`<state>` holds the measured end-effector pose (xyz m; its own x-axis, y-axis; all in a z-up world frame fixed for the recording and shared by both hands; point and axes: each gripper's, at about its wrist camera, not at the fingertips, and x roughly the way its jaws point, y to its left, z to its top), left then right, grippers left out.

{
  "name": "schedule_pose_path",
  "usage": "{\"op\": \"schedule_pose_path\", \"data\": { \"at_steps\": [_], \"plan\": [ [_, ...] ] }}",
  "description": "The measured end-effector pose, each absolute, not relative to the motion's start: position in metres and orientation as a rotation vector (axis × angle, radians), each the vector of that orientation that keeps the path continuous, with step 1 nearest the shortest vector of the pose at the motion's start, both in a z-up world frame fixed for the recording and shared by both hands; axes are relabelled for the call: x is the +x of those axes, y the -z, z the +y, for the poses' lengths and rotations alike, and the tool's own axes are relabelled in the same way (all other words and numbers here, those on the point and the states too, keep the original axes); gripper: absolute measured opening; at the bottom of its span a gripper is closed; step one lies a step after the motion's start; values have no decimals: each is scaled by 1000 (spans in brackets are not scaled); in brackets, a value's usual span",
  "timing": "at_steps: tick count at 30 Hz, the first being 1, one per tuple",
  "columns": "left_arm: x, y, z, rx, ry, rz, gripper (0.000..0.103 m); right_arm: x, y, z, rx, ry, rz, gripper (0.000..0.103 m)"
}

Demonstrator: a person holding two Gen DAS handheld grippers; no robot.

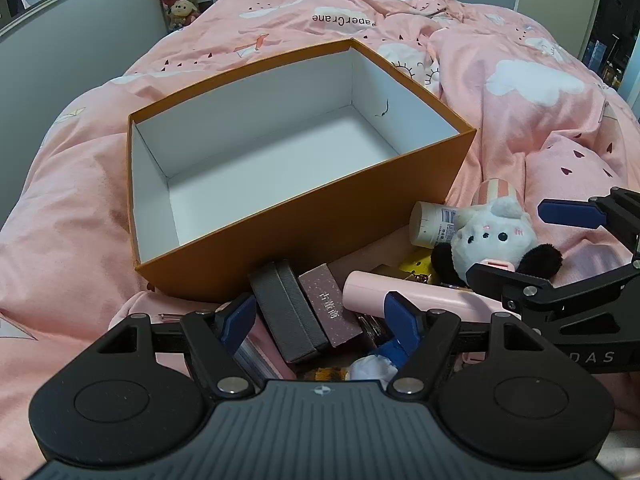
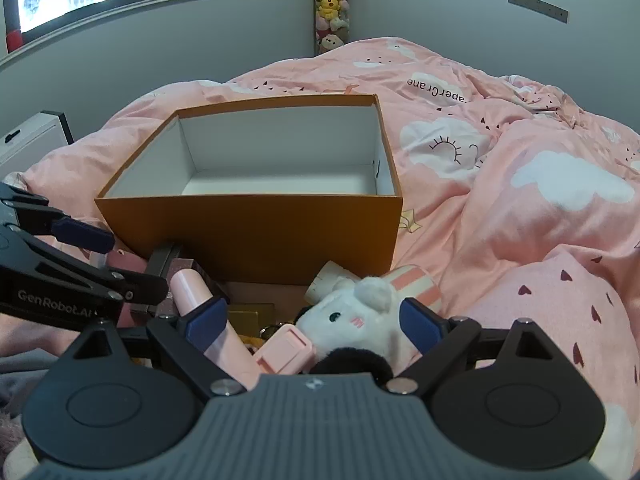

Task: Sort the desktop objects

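Observation:
An open orange box [image 1: 304,216] with a white inside lies empty on the pink bed; it also shows in the right wrist view [image 2: 256,232]. In front of it lies a pile: a grey case [image 1: 288,312], a mauve box [image 1: 332,308], a pink tube [image 1: 420,296], a white bottle [image 1: 432,224] and a white plush toy [image 1: 496,236]. My left gripper [image 1: 320,320] is open above the grey case and mauve box. My right gripper [image 2: 316,320] is open around the plush toy [image 2: 356,316], with the pink tube [image 2: 212,320] by its left finger.
A pink-striped cup [image 2: 416,284] lies behind the plush. The pink duvet [image 1: 520,92] is rumpled to the right of the box. A column of plush toys [image 2: 332,4] stands in the room's corner. A white cabinet [image 2: 28,140] is at the left.

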<state>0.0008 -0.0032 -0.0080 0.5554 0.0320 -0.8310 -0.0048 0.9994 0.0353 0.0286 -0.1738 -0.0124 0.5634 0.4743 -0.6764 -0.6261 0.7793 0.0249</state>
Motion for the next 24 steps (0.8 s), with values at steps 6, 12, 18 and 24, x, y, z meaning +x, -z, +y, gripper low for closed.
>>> {"op": "schedule_pose_path", "data": {
  "at_steps": [6,12,18,24],
  "plan": [
    [0,9,-4,22,-26,980,84,27,12,-172,-240,-661,718,92],
    [0,9,-4,29,-27,976,84,28,14,-172,-241,-662,729,86],
    [-1,9,-4,25,-11,969,83,26,14,-171,-250,-665,723,86],
    [0,10,-5,26,-8,972,83,26,14,-171,-248,-666,723,86]
  ]
}}
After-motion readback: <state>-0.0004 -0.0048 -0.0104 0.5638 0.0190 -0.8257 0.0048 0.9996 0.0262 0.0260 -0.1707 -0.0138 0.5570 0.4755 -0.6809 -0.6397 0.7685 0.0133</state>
